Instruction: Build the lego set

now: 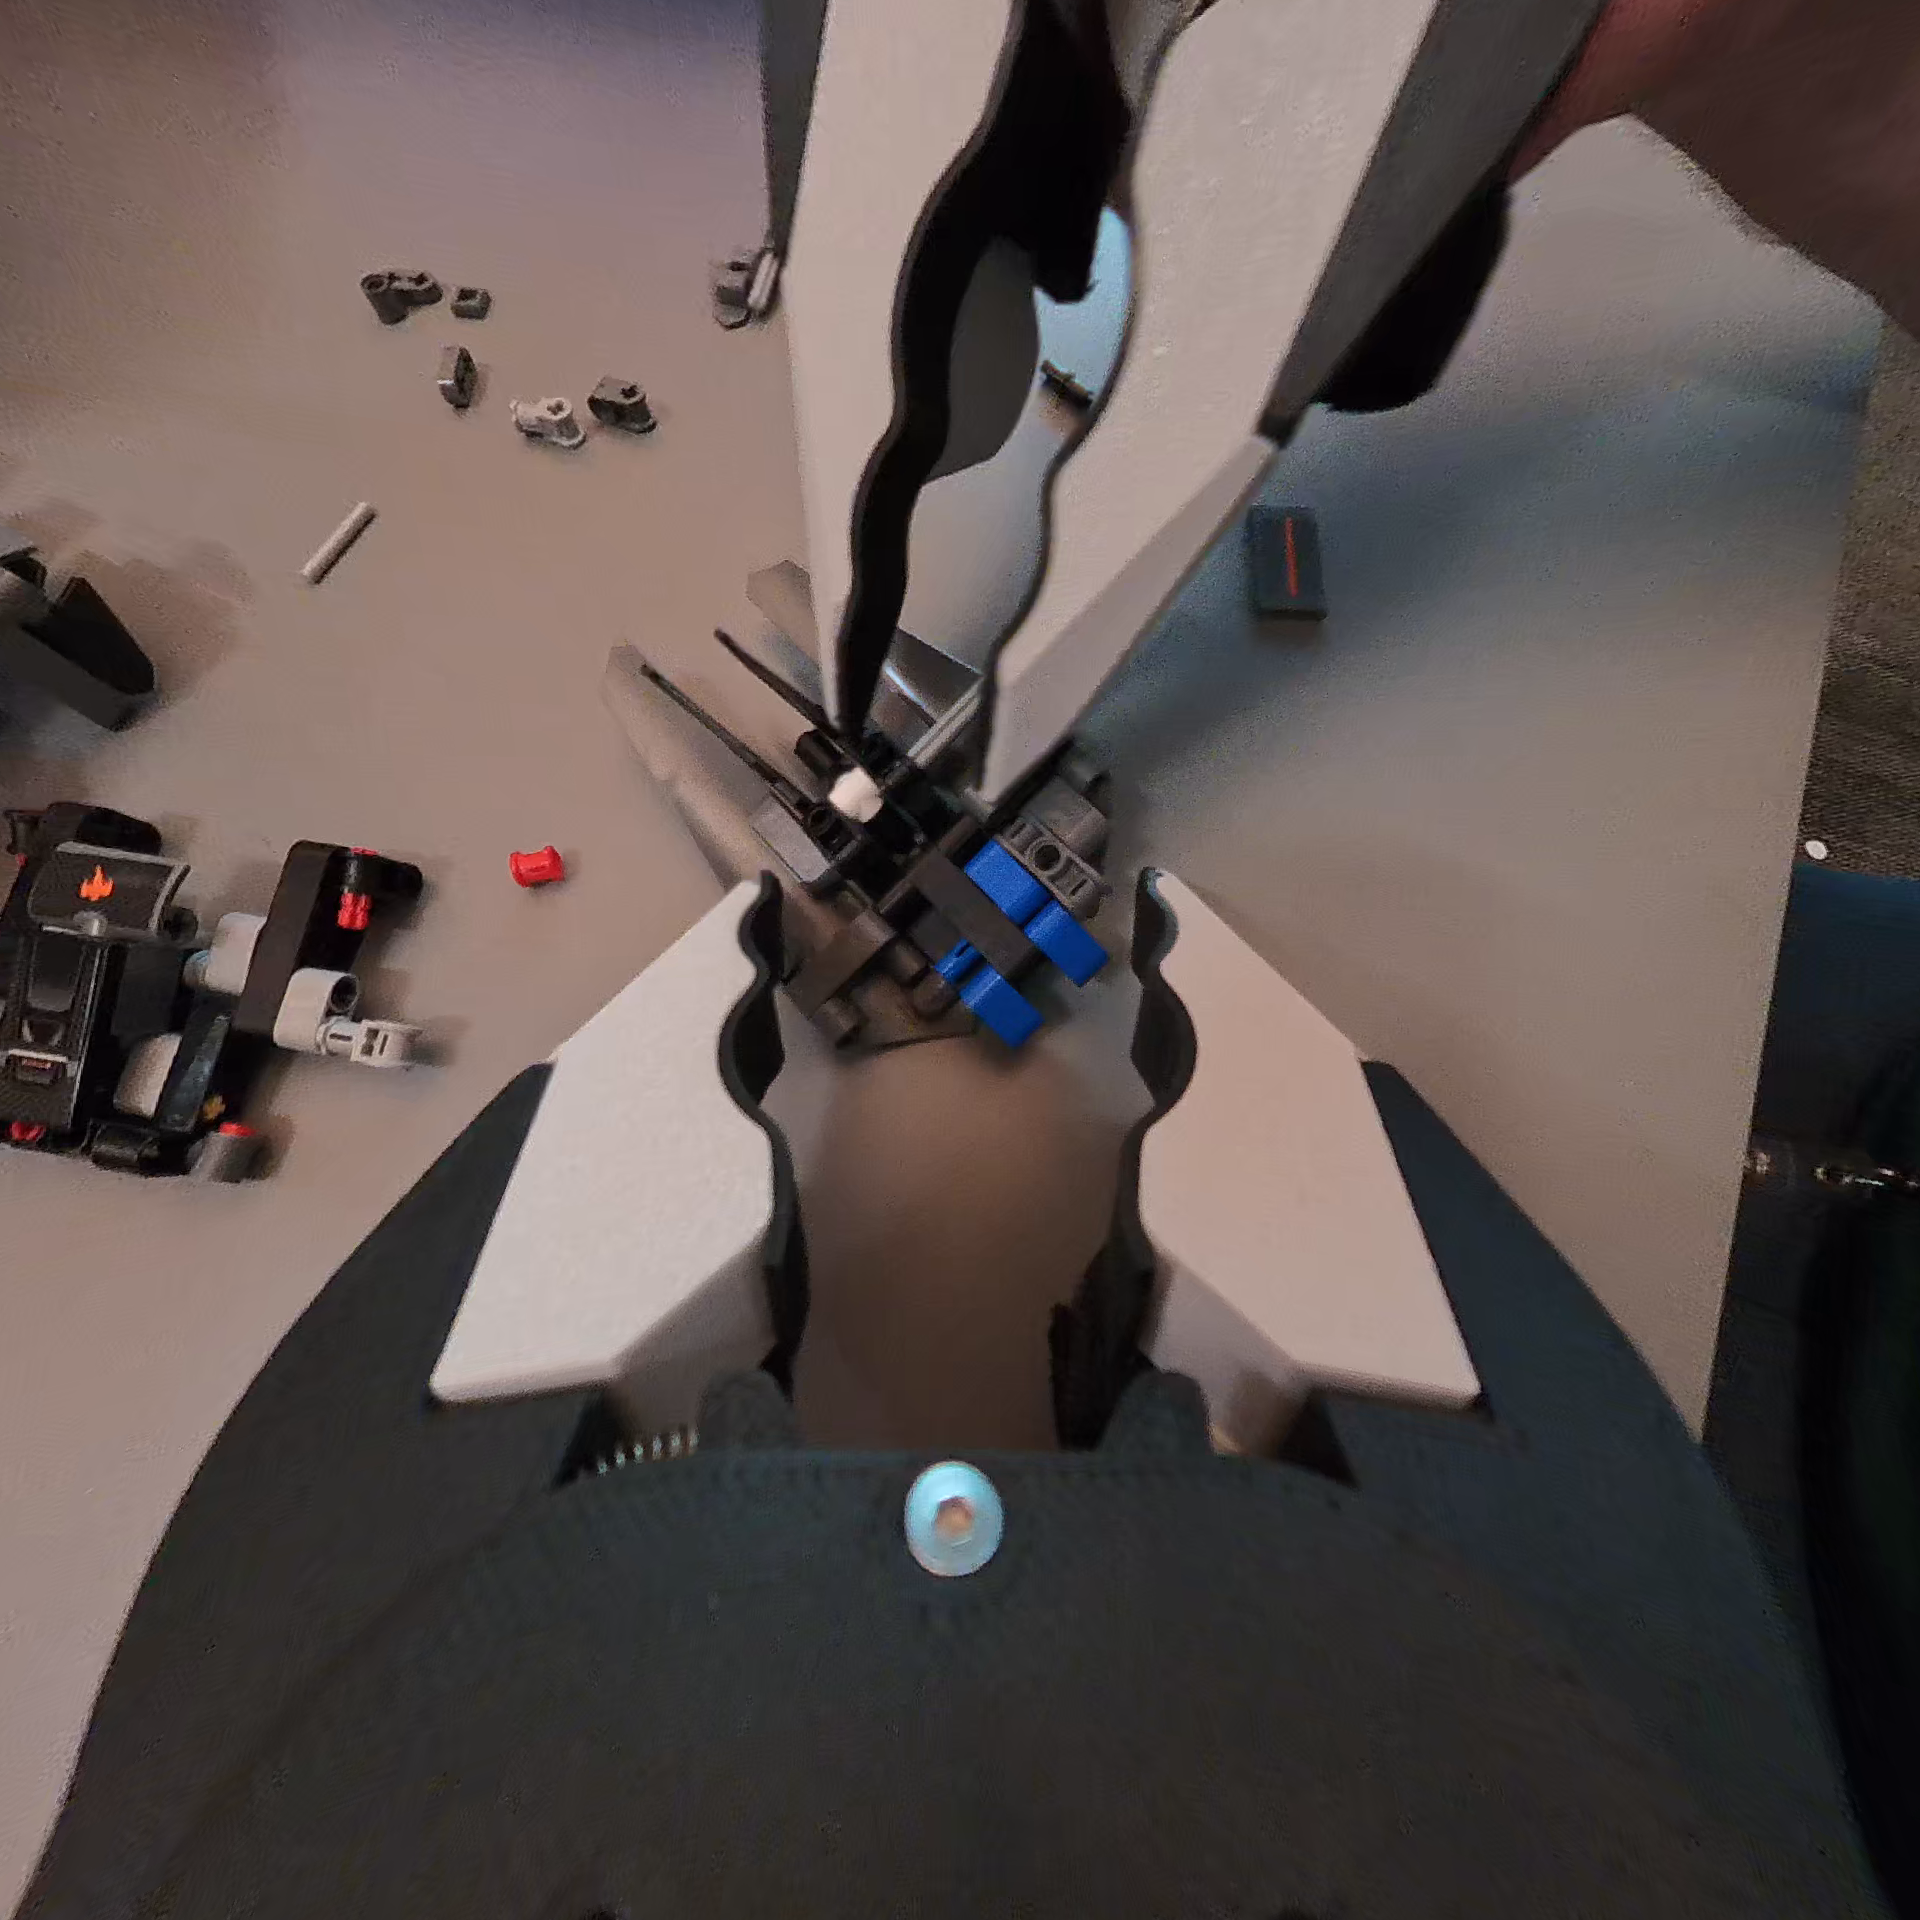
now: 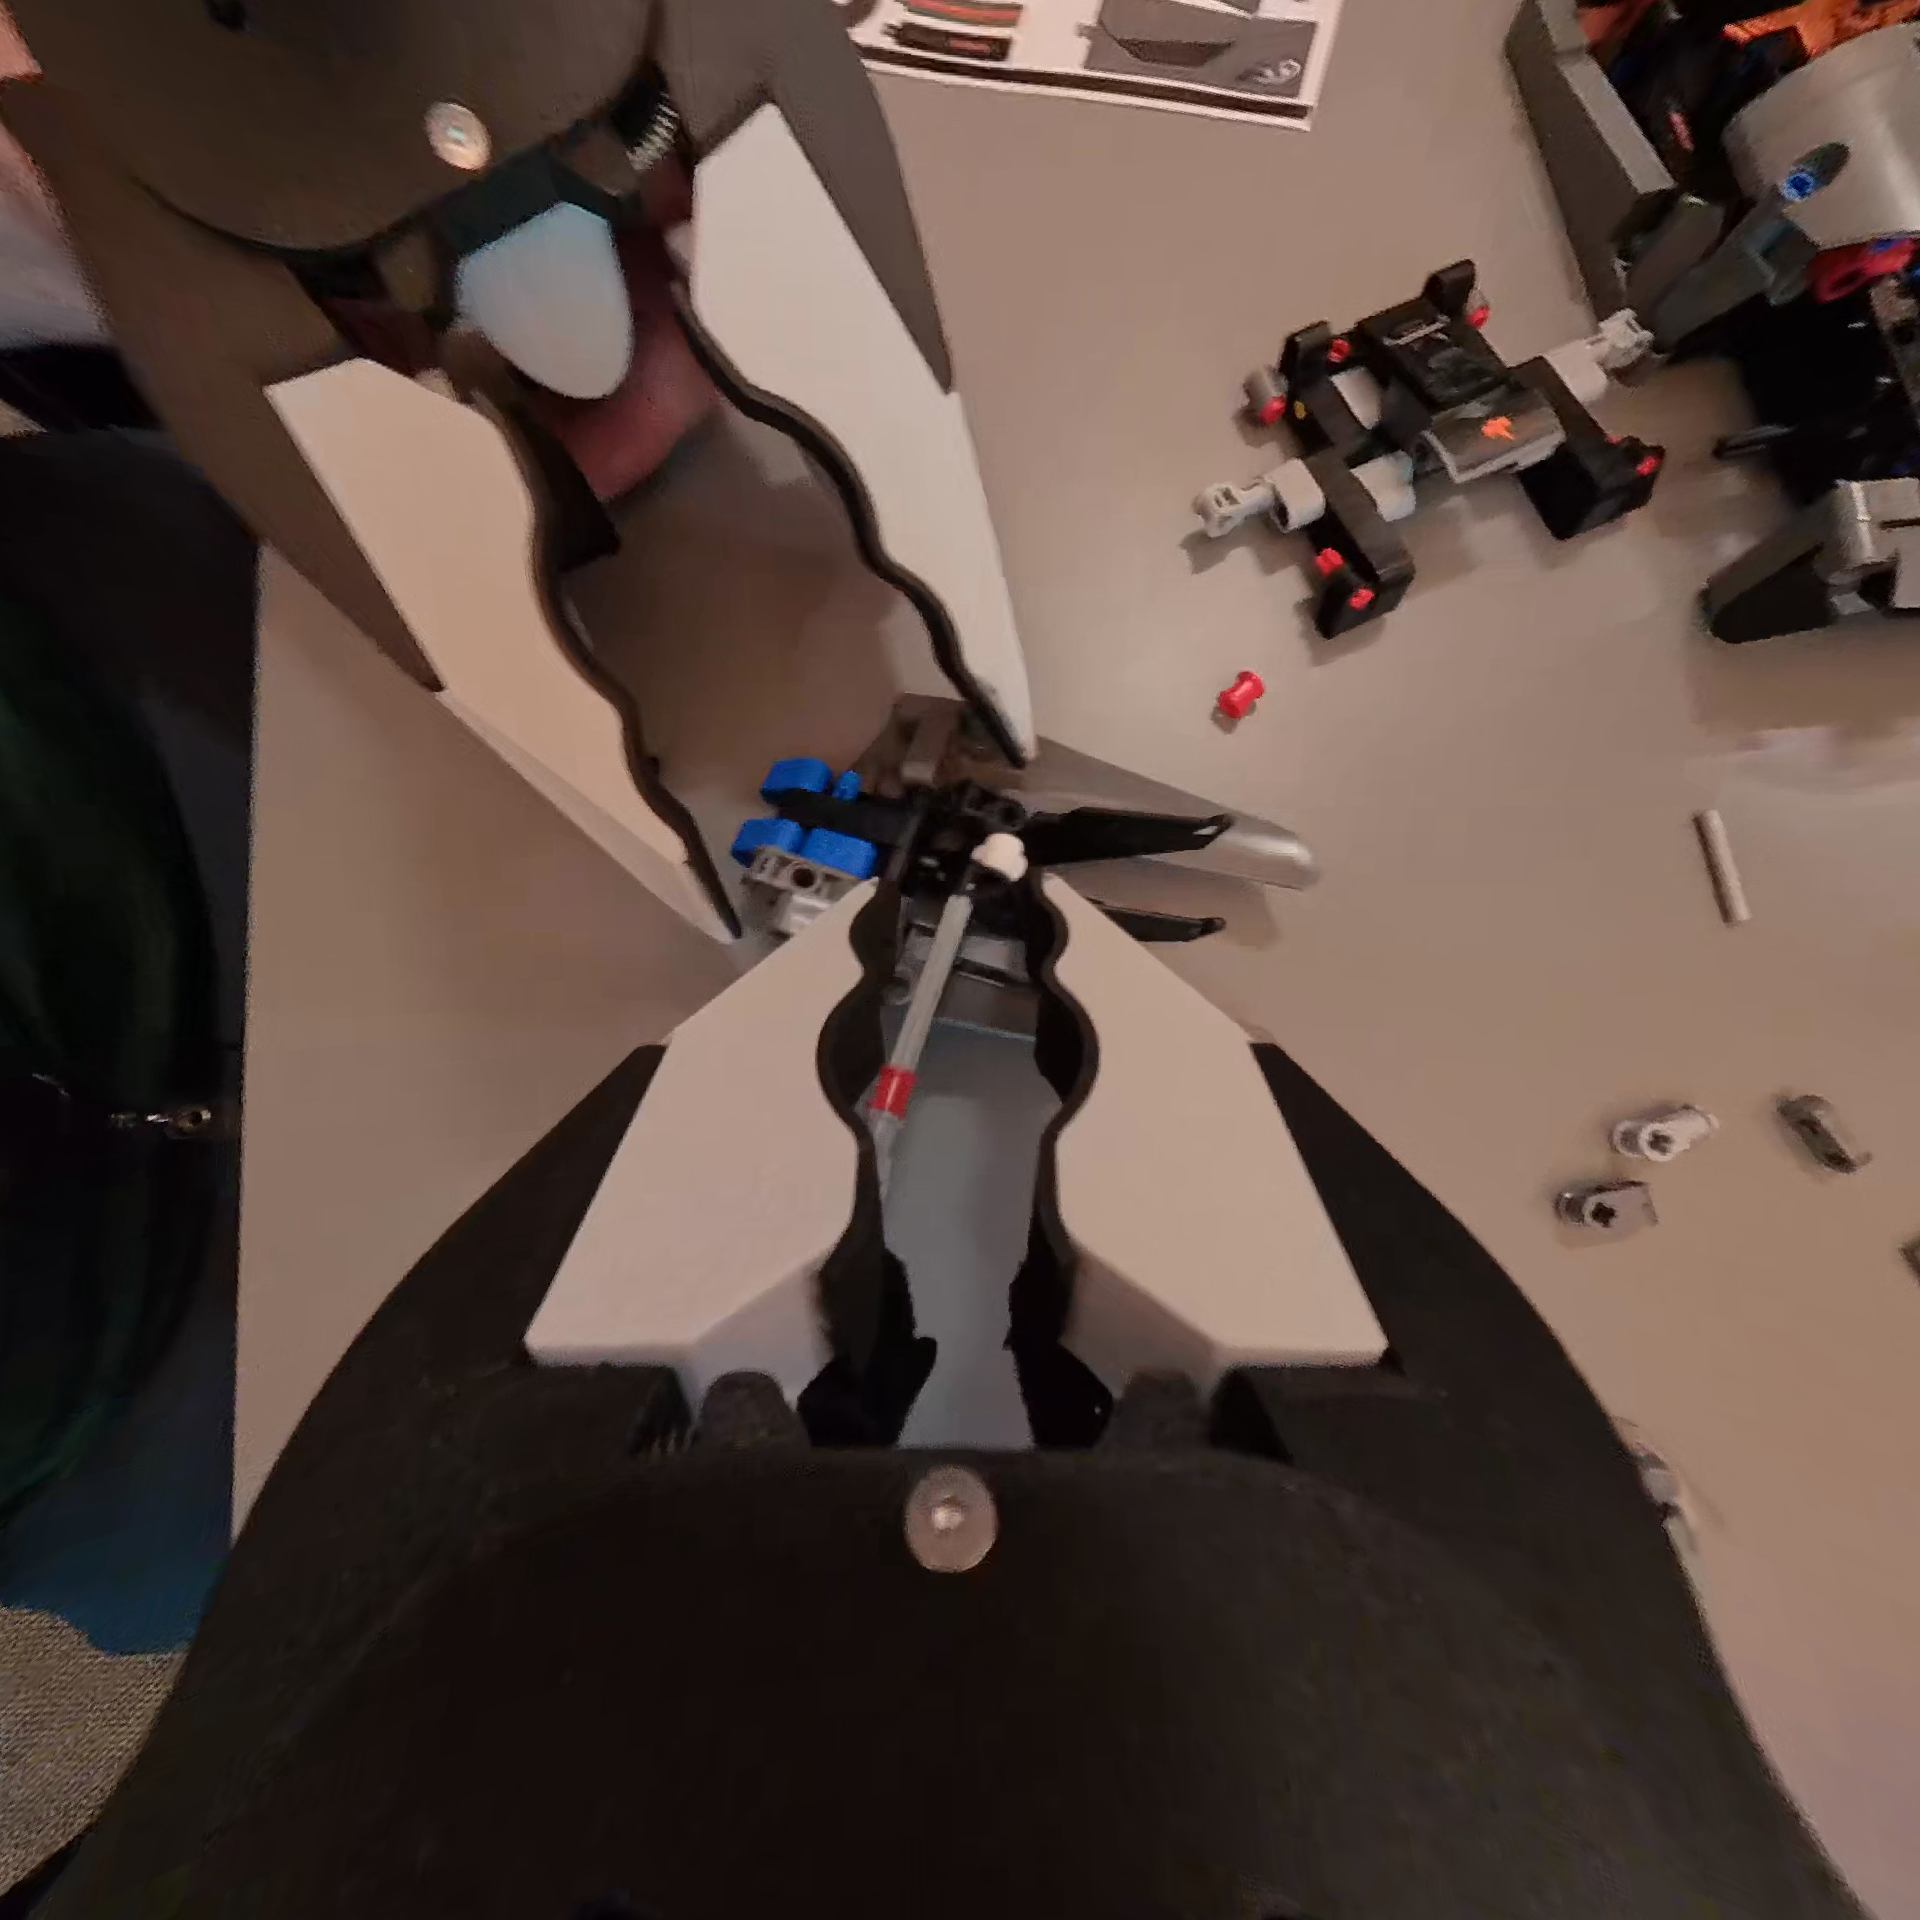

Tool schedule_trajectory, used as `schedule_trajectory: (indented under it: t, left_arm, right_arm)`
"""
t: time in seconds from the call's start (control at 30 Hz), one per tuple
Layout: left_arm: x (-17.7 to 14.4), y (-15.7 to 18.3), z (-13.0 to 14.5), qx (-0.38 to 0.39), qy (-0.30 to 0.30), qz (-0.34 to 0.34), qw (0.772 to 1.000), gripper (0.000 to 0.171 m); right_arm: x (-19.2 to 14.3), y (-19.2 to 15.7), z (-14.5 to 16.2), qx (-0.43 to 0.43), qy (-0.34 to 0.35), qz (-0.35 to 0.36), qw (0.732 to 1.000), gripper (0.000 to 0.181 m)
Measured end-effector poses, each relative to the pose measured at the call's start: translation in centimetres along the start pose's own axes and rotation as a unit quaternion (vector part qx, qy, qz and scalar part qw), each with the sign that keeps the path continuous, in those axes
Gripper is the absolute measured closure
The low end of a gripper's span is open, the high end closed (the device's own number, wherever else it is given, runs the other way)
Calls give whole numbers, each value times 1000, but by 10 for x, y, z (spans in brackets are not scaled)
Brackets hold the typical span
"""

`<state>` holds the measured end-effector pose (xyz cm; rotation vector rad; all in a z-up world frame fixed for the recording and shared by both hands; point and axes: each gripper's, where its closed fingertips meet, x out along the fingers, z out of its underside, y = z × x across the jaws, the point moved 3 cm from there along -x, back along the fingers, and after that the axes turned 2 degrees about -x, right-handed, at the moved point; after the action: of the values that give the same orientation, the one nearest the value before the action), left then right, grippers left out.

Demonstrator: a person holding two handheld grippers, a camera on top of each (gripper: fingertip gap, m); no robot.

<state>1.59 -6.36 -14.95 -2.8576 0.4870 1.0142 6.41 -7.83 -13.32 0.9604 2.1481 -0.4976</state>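
Note:
A small sub-assembly (image 1: 935, 899) of black beams, blue pins and grey wing panels lies on the grey table; it also shows in the right wrist view (image 2: 831, 821). My left gripper (image 1: 956, 899) is open, its tips close on either side of the sub-assembly; I cannot tell whether they touch it. It comes in from the top left in the right wrist view (image 2: 878, 836). My right gripper (image 2: 956, 899) is nearly closed on a thin grey axle (image 2: 930, 997) with a red bush and a white tip (image 1: 852, 795). The tip rests on the sub-assembly's black middle.
A black car-body piece (image 1: 156, 987) (image 2: 1444, 436), a red bush (image 1: 535, 865) (image 2: 1238, 694), a loose grey axle (image 1: 338, 540) and several small connectors (image 1: 551, 416) lie around. An instruction sheet (image 2: 1091, 42) lies at the back. The table edge (image 1: 1766, 935) is near.

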Motion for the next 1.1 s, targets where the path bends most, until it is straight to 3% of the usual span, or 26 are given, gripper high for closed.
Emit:
schedule_trajectory:
  t: [0.57, 0.97, 1.1]
  left_arm:
    - [4, -1, 0, 10, -9, -4, 1000, 113]
    - [5, -1, 1, 23, -12, -11, 1000, 113]
    - [5, -3, 0, 23, -13, -16, 1000, 116]
  right_arm:
    - [9, 9, -3, 38, -53, -75, 995, 171]
    - [9, 4, -5, -31, -71, -11, 997, 175]
    - [15, -8, -10, -38, -79, -28, 996, 181]
